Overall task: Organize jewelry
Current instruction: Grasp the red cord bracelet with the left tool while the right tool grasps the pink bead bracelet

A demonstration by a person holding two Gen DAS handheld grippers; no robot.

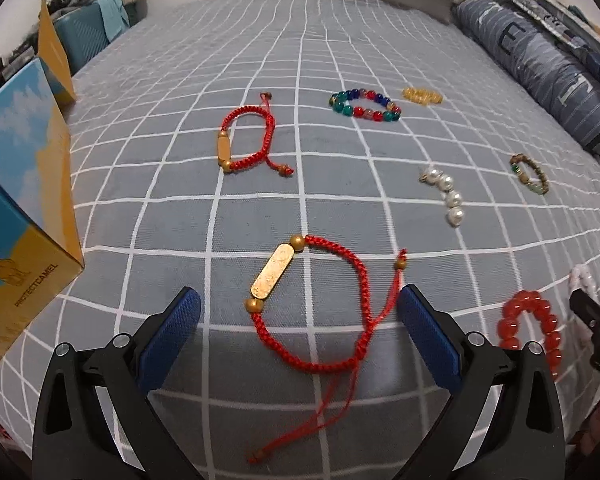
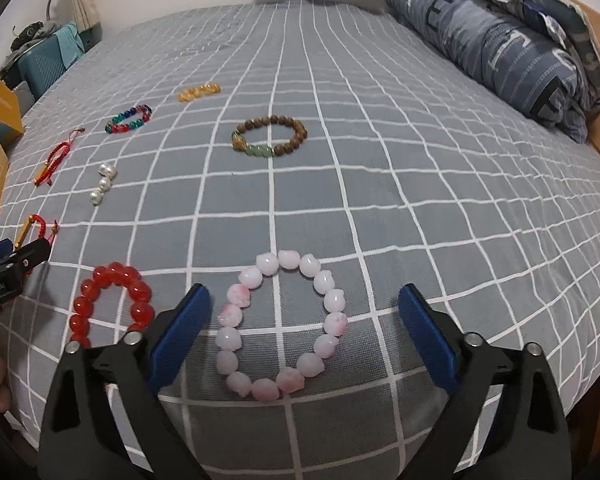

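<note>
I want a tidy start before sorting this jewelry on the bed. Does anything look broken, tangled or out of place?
Mostly fine: the bracelets lie apart on the bedspread. Two things stand out. The pearl piece lies as a loose curved strand, not a closed ring. The near red cord bracelet trails its long tie ends toward the left gripper.

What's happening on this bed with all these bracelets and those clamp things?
A person holds a two-finger gripper in each hand over a checked bedsheet strewn with bracelets. The left gripper is open, its fingers on either side of a red braided cord bracelet with a gold bar. The right gripper is open too, framing a pink-and-white bead bracelet. Neither is gripped yet. A red bead bracelet lies between them; others sit farther off, and a printed box stands at the left.
</note>
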